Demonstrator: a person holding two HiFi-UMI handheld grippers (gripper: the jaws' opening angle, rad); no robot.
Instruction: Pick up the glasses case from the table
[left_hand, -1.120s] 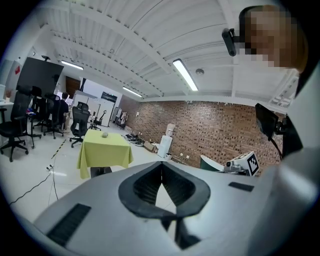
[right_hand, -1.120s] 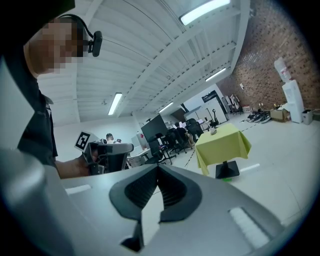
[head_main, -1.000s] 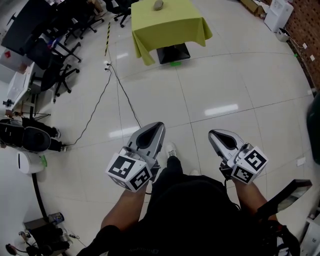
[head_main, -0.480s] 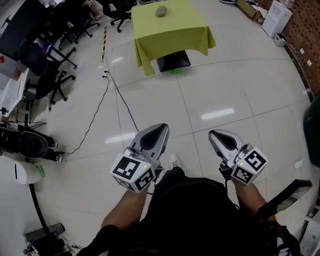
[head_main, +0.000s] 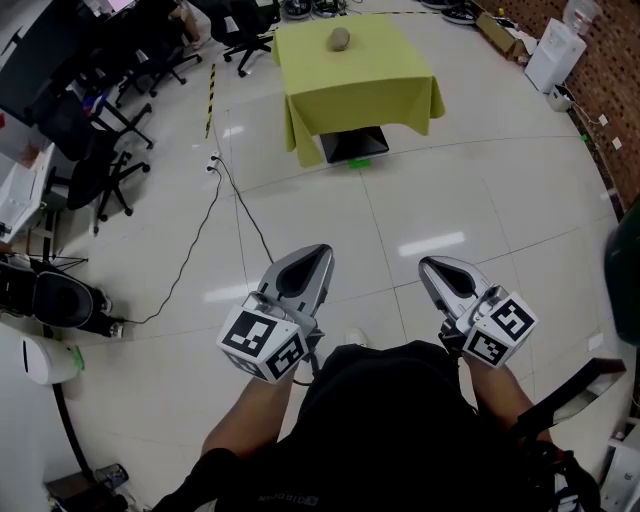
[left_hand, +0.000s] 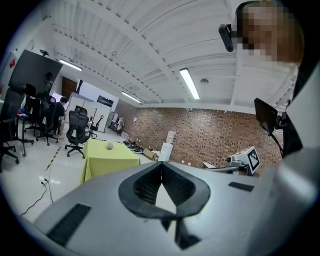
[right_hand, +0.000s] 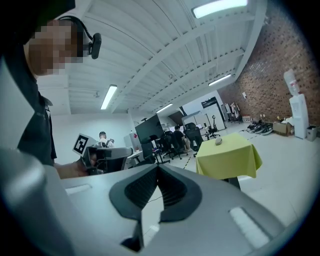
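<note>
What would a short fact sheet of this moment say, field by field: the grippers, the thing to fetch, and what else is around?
Left gripper: jaws together, nothing between them
Right gripper: jaws together, nothing between them
Glasses case: lies on the table, far ahead of both grippers
Table: under a yellow-green cloth
Floor: pale tiles, crossed by a black cable
Office chairs: at the left
</note>
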